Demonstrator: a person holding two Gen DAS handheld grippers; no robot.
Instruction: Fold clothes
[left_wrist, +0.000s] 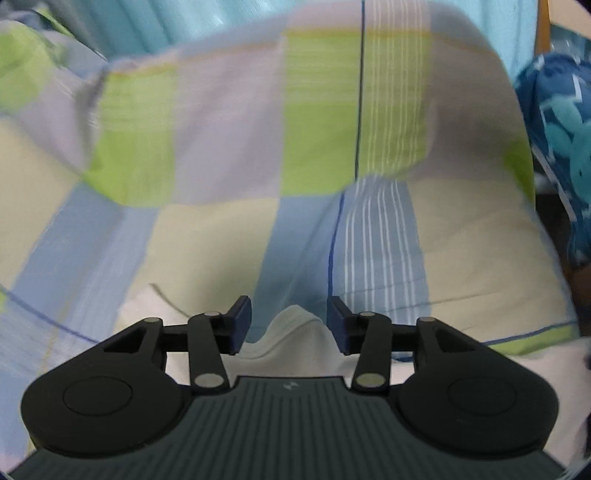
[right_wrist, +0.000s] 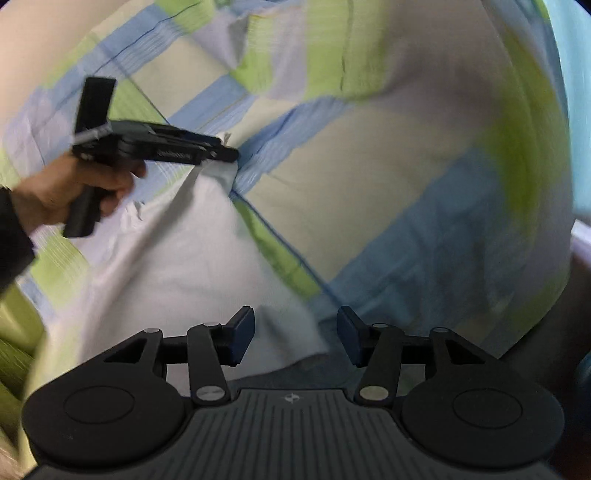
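Left side, right wrist view: person's hand (right_wrist: 79, 192) holds the pistol grip of the left gripper (right_wrist: 231, 154), dark sleeve at the frame edge. Its tip meets a raised corner of the white cloth (right_wrist: 177, 266), which tents up toward it. From this side I cannot tell whether the cloth is pinched.

Left wrist view settles part of it: jaws stand spread, and a hump of white cloth rises in the gap, not touching either pad as far as the blur allows. Judged: lined up on the corner so a fold can be drawn from it.

Centre: the cloth lies on a checked sheet (left_wrist: 207, 236) in green, blue and cream, used as the folding surface. A checked pillow (left_wrist: 258, 122) lies beyond.

Right: right gripper (right_wrist: 295, 334), jaws spread, hovers over the cloth's near edge, holding nothing; probably set to take the opposite corner. A blue patterned fabric (left_wrist: 565, 136) sits at far right. Motion blur throughout.
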